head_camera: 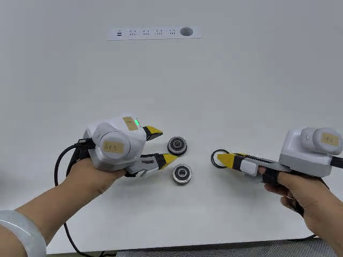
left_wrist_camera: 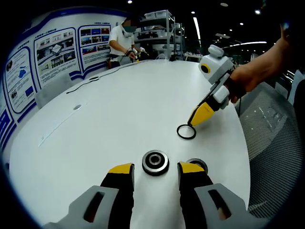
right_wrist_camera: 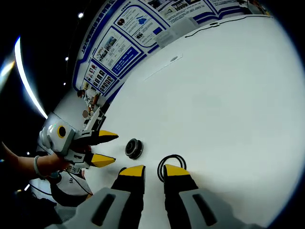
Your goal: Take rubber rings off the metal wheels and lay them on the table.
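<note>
While the left fingers (left_wrist_camera: 121,170) gape before a metal wheel (left_wrist_camera: 155,162), the rubber ring (left_wrist_camera: 186,138) lies by the narrowly parted right fingers (right_wrist_camera: 177,171).

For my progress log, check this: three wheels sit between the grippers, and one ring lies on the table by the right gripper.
Not three: two wheels, as the head view shows. The ring does lie by the right gripper.

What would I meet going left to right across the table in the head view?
Left hand-held gripper → far metal wheel and near metal wheel, one behind the other, so neither comes clearly first → rubber ring → right hand-held gripper, its tips at the ring.
</note>
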